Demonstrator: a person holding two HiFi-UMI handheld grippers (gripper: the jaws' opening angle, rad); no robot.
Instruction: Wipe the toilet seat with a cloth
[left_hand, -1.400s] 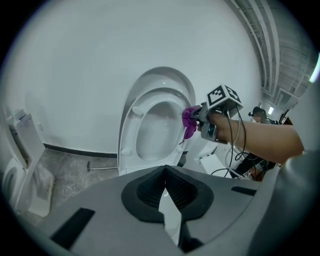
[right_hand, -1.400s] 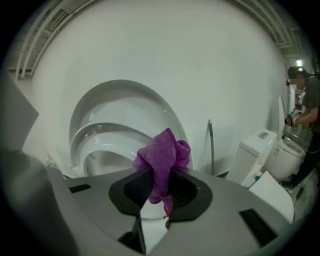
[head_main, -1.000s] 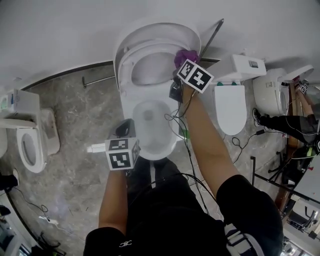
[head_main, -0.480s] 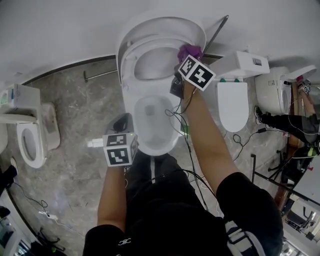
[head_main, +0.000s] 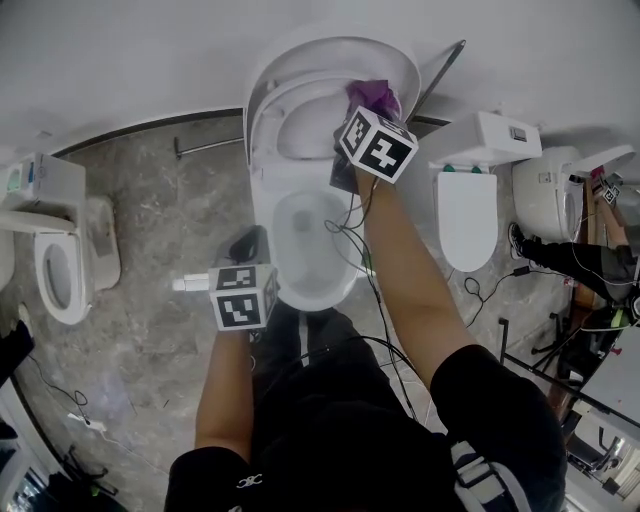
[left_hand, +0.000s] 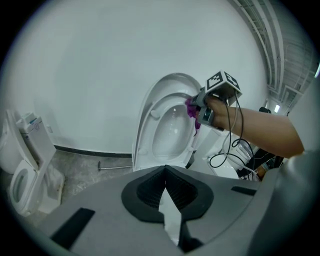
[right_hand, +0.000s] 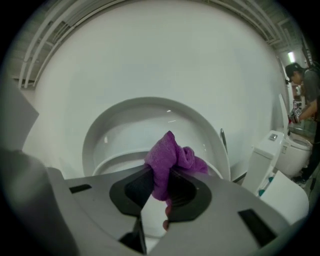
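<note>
Two hand-held grippers work over a white toilet that stands against a pale wall (head_main: 120, 60). At the far left of the head view, a smaller toilet (head_main: 60, 270) stands on the grey stone floor (head_main: 150, 220), and a thin metal rod (head_main: 205, 146) lies on the floor near the wall. The left hand-held gripper (head_main: 250, 245) hangs beside the left rim of the bowl (head_main: 305, 250), apart from it. In the left gripper view its jaws are pressed together and nothing is between them.

The toilet seat (head_main: 272, 125) is raised and leans on the lid (head_main: 330, 50) behind it. The right hand-held gripper (head_main: 362, 108) reaches to the upper right part of this seat, with dark cables hanging from it. In the right gripper view its jaws pinch a purple cloth (right_hand: 167, 160), which sticks out in front of them as a bunched lump. In the left gripper view the cloth sits at the right edge of the raised seat; I cannot tell if it presses on it.

To the right stand two more white toilets (head_main: 468, 215), and at the far right edge a person (head_main: 575, 255) is partly seen.
</note>
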